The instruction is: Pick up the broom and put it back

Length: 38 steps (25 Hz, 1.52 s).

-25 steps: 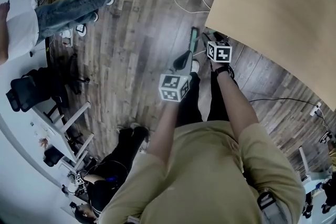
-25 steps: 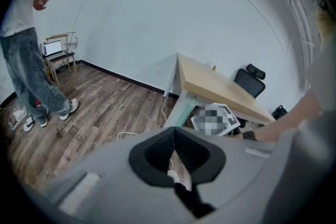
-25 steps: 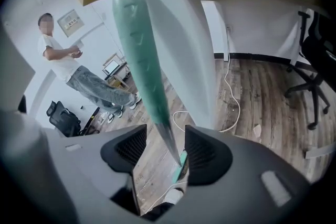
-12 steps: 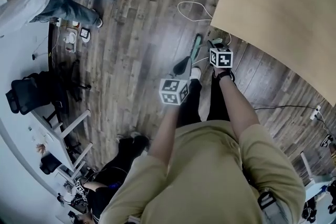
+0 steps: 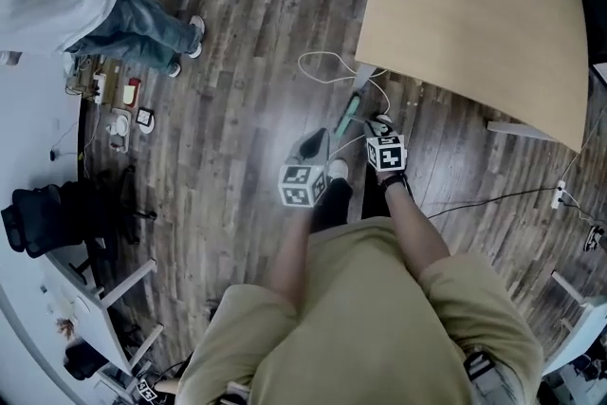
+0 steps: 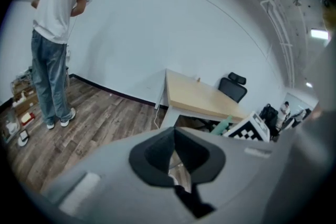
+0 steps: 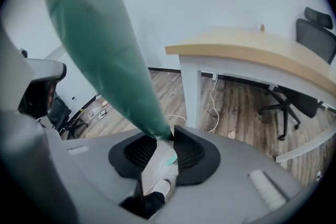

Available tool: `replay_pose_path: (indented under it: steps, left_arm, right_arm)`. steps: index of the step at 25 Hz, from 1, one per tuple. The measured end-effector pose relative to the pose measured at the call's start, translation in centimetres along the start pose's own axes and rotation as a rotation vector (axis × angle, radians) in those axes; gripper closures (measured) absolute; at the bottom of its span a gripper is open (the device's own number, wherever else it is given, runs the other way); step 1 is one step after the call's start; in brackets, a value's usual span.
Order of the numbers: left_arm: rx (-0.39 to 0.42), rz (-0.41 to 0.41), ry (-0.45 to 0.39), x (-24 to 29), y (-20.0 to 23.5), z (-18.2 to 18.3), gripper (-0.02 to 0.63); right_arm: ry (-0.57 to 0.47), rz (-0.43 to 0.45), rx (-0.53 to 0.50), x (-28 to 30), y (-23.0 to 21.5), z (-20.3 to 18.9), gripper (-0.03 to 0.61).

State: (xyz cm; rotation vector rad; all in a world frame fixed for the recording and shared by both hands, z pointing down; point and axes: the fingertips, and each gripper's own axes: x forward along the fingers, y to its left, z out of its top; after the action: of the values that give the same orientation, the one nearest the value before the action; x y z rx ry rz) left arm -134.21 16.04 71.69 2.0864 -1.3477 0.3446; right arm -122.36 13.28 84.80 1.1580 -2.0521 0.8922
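Note:
The broom's green handle (image 7: pixel 107 50) runs from the upper left of the right gripper view down into my right gripper (image 7: pixel 167 136), whose pads are shut on its thin end. From above, the handle (image 5: pixel 347 116) slants over the wood floor just ahead of my right gripper (image 5: pixel 377 130). My left gripper (image 5: pixel 308 152) hangs beside it to the left. Its jaws (image 6: pixel 174 134) meet at the tips with nothing between them. The handle (image 6: pixel 223 126) also shows at the right of the left gripper view. The broom's head is hidden.
A light wooden desk (image 5: pixel 474 5) stands ahead on the right, with a white cable (image 5: pixel 327 71) on the floor by its leg. A person in jeans (image 5: pixel 85 9) stands at the far left. Black office chairs (image 5: pixel 57 213) and clutter line the left wall.
My right gripper has closed on the broom handle and both grippers have risen. The bystander has moved toward the far left corner of the head view.

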Motion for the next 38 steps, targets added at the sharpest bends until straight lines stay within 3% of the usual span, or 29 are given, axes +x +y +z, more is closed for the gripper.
replay_pose_path:
  steps: [6, 9, 16, 24, 29, 38]
  left_arm:
    - [0.110, -0.120, -0.079, -2.5, -4.3, 4.3, 0.614]
    - [0.144, -0.178, -0.116, -2.8, -7.4, 6.6, 0.614]
    - [0.278, -0.309, -0.161, -3.7, -18.3, 8.7, 0.614]
    - [0.381, -0.454, -0.210, -5.5, -36.2, 6.6, 0.614]
    - [0.486, -0.621, -0.262, -6.8, -49.8, 5.7, 0.614]
    - [0.591, -0.872, -0.299, -9.4, -68.1, 4.0, 0.614]
  right_arm:
    - [-0.214, -0.143, 0.090, -10.9, -1.3, 2.1, 0.482]
    - [-0.306, -0.197, 0.085, -16.2, -2.3, 2.8, 0.486]
    - [-0.525, -0.304, 0.122, -28.8, -7.4, 4.0, 0.489]
    - [-0.702, -0.396, 0.072, -45.4, -11.8, 0.6, 0.488]
    - [-0.862, -0.493, 0.047, -57.0, -14.4, -1.4, 0.488]
    - [-1.021, -0.715, 0.083, -73.5, -19.5, -7.5, 0.488]
